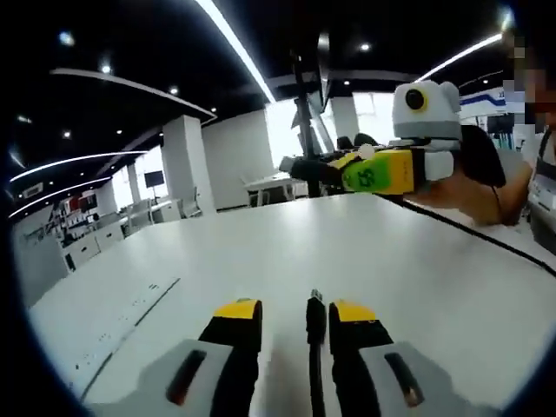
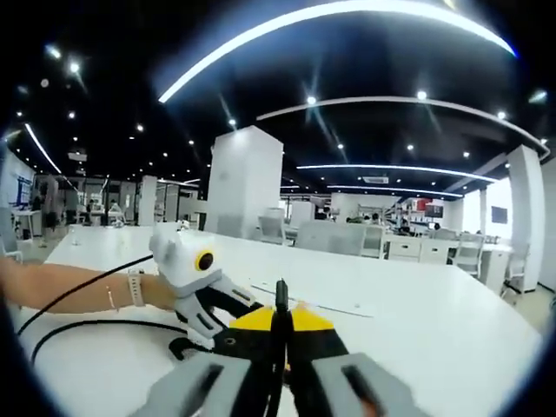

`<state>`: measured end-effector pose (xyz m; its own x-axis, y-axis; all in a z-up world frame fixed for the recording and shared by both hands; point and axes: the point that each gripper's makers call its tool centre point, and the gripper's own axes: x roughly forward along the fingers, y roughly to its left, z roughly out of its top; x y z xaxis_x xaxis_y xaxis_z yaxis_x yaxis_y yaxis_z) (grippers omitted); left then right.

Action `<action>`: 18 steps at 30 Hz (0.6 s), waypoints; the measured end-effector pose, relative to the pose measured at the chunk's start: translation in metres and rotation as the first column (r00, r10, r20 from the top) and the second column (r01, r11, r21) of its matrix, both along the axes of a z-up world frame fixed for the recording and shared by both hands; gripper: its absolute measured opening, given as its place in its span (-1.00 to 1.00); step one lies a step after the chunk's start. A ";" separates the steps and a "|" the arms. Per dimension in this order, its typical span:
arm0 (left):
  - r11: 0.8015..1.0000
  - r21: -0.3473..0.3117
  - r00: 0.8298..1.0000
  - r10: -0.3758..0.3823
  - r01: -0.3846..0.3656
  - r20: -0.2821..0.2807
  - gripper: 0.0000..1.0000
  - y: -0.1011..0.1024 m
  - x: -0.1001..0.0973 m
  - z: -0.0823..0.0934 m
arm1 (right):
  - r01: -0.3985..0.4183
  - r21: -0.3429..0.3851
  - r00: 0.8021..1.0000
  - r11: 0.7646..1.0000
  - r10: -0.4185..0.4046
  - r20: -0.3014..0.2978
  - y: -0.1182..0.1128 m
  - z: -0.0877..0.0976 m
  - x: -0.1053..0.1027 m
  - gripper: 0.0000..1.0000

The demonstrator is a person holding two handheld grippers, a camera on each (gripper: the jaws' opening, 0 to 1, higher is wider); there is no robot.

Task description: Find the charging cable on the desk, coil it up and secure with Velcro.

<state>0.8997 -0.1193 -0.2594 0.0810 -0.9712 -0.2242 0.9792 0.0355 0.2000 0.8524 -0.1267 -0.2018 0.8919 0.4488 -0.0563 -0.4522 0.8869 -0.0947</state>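
Pinching the black charging cable (image 2: 280, 326) at lower centre of right gripper view, right gripper (image 2: 280, 323) jaws nearly closed on it. Left gripper (image 1: 294, 320) jaws narrow w/ gap, cable end (image 1: 315, 323) against its right jaw, lower centre of left gripper view; can't tell if clamped. Cable also trails over white desk (image 1: 287, 252) at right

Left gripper (image 1: 291, 314) jaws stand apart; right gripper (image 2: 276, 320) jaws closed together.

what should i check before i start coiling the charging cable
1. Right gripper shut on the charging cable: ok.
2. Left gripper gripping the cable: not ok, jaws apart, cable end beside the right jaw.
3. Cable slack free on the white desk: ok, it trails loose.
4. Coil begun: not ok.
5. Velcro strap located: cannot tell.
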 end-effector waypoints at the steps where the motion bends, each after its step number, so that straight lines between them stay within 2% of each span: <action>1: 1.000 -0.020 1.000 0.005 -0.005 0.021 -0.37 0.003 0.002 0.007 | -0.002 -0.004 1.000 1.000 0.002 -0.002 0.000 -0.001 0.000 -0.89; 3: 0.999 -0.040 0.998 0.011 -0.008 0.068 -0.39 0.007 0.002 0.015 | 0.000 -0.022 1.000 1.000 0.000 -0.005 0.001 -0.003 0.001 -0.89; 4: 1.000 -0.030 0.994 0.009 -0.006 0.108 -0.39 0.012 0.000 0.018 | 0.001 -0.032 1.000 0.999 -0.001 -0.006 0.001 -0.004 0.001 -0.89; 7: 1.000 -0.006 0.986 0.025 -0.025 0.165 -0.39 0.019 -0.002 0.025 | -0.019 -0.061 1.000 0.998 0.017 -0.023 0.005 -0.011 0.002 -0.89; 9: 0.999 0.012 0.976 0.044 -0.047 0.214 -0.43 0.023 0.000 0.029 | -0.024 -0.092 0.999 0.995 0.021 -0.035 0.008 -0.016 0.002 -0.89; 12: 0.998 0.055 0.958 0.020 -0.037 0.286 -0.45 0.026 -0.006 0.032 | -0.039 -0.150 0.998 0.988 0.032 -0.050 0.014 -0.025 0.002 -0.89; 15: 0.995 0.097 0.934 -0.021 -0.015 0.356 -0.45 0.027 -0.013 0.034 | -0.059 -0.190 0.997 0.980 0.049 -0.060 0.019 -0.030 0.001 -0.89; 16: 0.990 0.137 0.909 -0.044 -0.015 0.415 -0.45 0.026 -0.018 0.032 | -0.069 -0.209 0.996 0.976 0.057 -0.064 0.021 -0.033 0.000 -0.89; 17: 0.989 0.151 0.905 -0.057 -0.008 0.422 -0.47 0.026 -0.019 0.031 | -0.072 -0.215 0.996 0.974 0.059 -0.066 0.021 -0.034 0.000 -0.89; 18: 0.983 0.183 0.886 -0.089 0.005 0.454 -0.50 0.025 -0.025 0.030 | -0.085 -0.241 0.995 0.967 0.069 -0.073 0.023 -0.037 -0.001 -0.89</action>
